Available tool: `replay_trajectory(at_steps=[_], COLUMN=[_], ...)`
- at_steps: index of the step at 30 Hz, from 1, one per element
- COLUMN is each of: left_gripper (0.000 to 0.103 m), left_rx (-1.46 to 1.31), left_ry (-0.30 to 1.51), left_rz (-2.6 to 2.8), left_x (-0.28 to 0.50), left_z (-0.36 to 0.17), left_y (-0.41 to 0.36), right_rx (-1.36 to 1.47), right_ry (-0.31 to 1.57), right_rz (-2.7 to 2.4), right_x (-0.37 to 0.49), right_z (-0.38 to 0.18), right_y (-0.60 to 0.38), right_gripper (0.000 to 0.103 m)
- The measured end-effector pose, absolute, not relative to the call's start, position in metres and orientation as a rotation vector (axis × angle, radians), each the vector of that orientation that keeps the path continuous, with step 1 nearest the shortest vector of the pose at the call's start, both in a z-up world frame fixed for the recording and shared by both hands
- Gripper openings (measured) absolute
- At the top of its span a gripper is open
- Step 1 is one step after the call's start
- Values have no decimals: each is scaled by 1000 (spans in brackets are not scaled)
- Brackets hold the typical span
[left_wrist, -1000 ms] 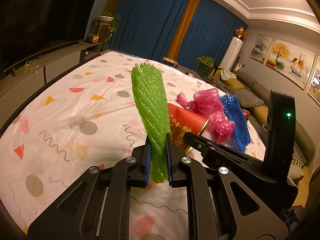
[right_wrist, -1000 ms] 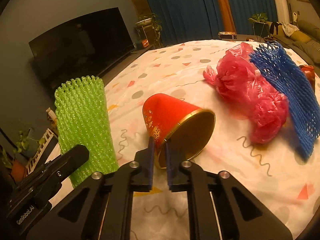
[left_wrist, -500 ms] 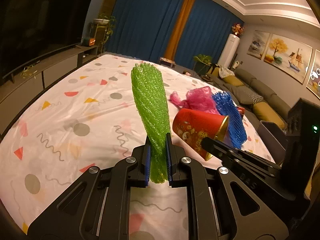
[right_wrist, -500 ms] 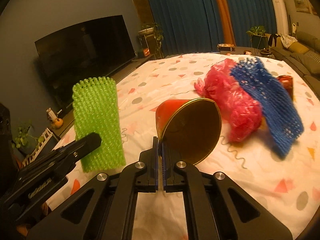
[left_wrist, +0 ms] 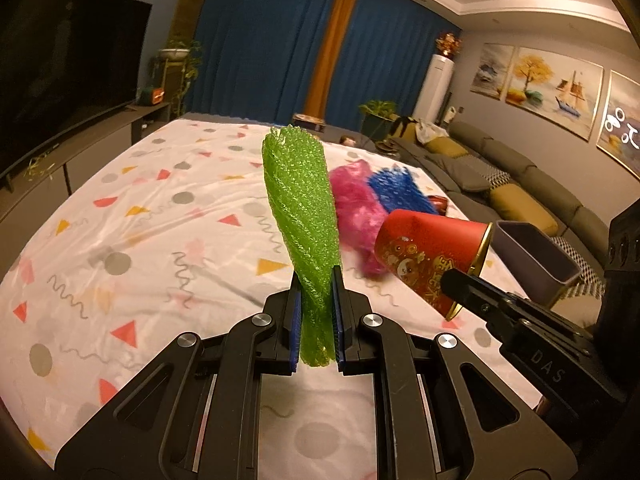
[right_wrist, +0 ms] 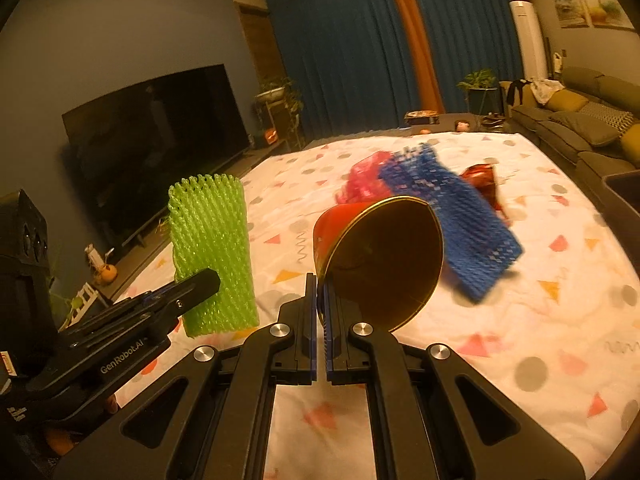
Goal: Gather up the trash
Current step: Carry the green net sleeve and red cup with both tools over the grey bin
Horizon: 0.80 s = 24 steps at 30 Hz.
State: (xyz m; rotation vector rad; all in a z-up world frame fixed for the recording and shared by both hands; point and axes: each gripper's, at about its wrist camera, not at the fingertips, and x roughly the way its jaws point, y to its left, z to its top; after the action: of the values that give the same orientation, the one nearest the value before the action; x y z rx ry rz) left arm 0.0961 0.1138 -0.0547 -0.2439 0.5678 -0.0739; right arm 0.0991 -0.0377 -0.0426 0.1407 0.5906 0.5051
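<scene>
Your left tongs (left_wrist: 316, 312) are pinched tight on the lower end of the green foam net (left_wrist: 300, 208), which stands up from them, clear of the tabletop (left_wrist: 140, 240). Your right tongs (right_wrist: 320, 312) are closed almost fully on the rim of the red paper cup (right_wrist: 380, 256), which hangs in the air with its gold-lined mouth turned toward the right wrist camera.

So two pieces are in hand, and neither has been dropped anywhere yet. The dark bin (left_wrist: 536, 256) sits off the right edge of the tabletop, just beyond the cup in the left wrist view; I judge that is where both should go, the cup being the nearer of the two.

Left behind on the patterned cloth are the pink plastic bag (left_wrist: 356, 200) and the blue foam net (right_wrist: 456, 224), lying together or overlapping, with a small dark red item (right_wrist: 480, 178) beside them that is too blurred to name. By my reckoning you are under halfway: two deposits are pending, then at least three more pickups.
</scene>
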Motion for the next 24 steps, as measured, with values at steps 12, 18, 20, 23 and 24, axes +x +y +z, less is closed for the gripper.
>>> replay_trajectory(at_steps=[12,18,20,23,24], left_gripper=[12,12,12,12,12], left_rx=[-178,-146,-132,-110,-101], left_ry=[558,554,551,543,538], left_rz=[-137,-177,-194,-228,-241], left_x=[96,104,106,111,114], left_z=[-44,-43,-42,-39,-38], left_y=[72,48,38,21,15], right_rx=[186,218,227,234,237], right_ry=[540,512,508,500,495], right_rz=[423,362,345,321,310], right_x=[75,68,67,66,63], right_z=[-40,-39,-39,-37,-36], right_y=[-99,-130,-140,-151,-156], right_gripper=[4,4,4,4,4])
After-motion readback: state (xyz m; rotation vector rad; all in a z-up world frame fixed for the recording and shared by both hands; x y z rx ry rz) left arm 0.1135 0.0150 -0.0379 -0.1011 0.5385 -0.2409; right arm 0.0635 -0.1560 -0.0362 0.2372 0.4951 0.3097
